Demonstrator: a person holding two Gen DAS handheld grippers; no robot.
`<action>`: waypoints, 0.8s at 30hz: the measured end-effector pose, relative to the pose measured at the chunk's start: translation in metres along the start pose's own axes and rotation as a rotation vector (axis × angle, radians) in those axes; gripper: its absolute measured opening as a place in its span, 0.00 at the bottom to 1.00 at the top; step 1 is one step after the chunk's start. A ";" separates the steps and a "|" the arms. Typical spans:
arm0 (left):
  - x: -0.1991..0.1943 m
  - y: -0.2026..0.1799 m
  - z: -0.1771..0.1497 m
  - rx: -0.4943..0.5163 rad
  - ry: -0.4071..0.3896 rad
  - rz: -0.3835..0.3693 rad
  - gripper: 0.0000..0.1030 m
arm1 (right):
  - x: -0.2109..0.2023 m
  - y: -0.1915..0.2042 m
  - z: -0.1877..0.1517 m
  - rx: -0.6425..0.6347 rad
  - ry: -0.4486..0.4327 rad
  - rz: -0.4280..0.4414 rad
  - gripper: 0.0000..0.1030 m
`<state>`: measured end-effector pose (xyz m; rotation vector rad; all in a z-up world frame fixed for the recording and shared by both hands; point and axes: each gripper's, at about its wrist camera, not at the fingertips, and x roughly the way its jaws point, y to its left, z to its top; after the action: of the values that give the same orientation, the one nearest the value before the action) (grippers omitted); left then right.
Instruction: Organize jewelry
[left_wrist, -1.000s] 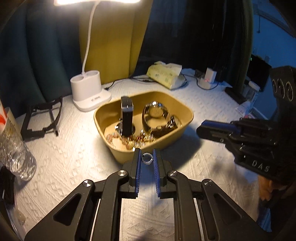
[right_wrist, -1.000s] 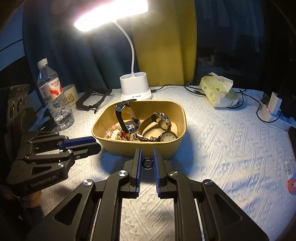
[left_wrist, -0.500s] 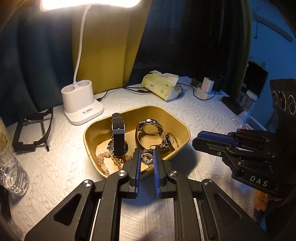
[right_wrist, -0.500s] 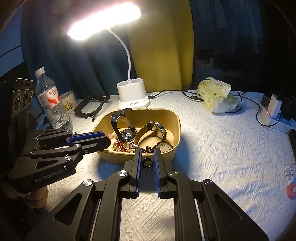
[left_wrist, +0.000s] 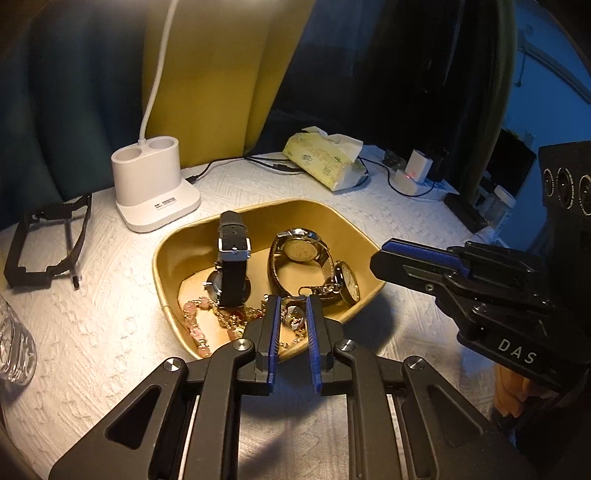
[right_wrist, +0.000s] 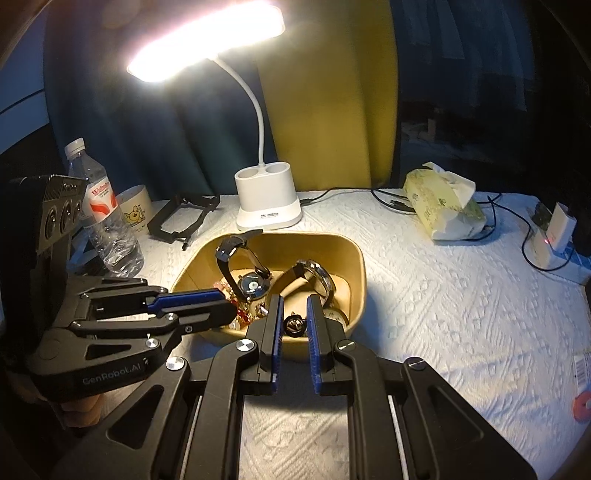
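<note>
A counter (right_wrist: 443, 302) covered in white textured cloth holds a shallow mustard-yellow plastic tray with rounded corners (left_wrist: 332, 218). Inside the tray a black leather-strap watch (left_wrist: 232, 266) stands on its edge, a silver metal-band watch (left_wrist: 299, 254) stands beside it, and a small round pocket watch with a white face (left_wrist: 349, 282) leans at the tray's right side. A pink beaded bracelet (left_wrist: 194, 321) and a tangle of gold chain (left_wrist: 236, 317) lie on the tray floor in front.

The left gripper (left_wrist: 291, 314) hangs over the near edge of the tray, its blue-padded jaws narrow and opening. A small silver ring (left_wrist: 293, 312) shows between them; whether the pads still press it cannot be told.

The right gripper (right_wrist: 293, 323) is at the tray's near rim, jaws narrow and closed on a small dark ring (right_wrist: 294, 325).

Behind the tray stands a white desk lamp with a bent neck and a two-cup base (right_wrist: 267, 199), lit. A clear plastic water bottle with a red label (right_wrist: 105, 218) stands at the left, a yellow tissue pack (right_wrist: 443, 206) at the right.
</note>
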<state>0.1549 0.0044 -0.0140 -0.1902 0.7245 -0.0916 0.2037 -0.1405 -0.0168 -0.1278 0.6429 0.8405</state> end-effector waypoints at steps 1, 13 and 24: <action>-0.001 0.002 0.000 -0.005 -0.005 0.000 0.26 | 0.002 0.001 0.002 0.001 -0.003 0.005 0.12; -0.026 0.027 0.000 -0.056 -0.079 0.037 0.29 | 0.026 0.016 0.004 -0.007 0.047 0.033 0.12; -0.032 0.038 -0.010 -0.074 -0.078 0.050 0.29 | 0.035 0.025 0.003 -0.007 0.093 0.005 0.13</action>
<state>0.1250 0.0454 -0.0084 -0.2454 0.6553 -0.0096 0.2044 -0.1002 -0.0306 -0.1719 0.7281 0.8456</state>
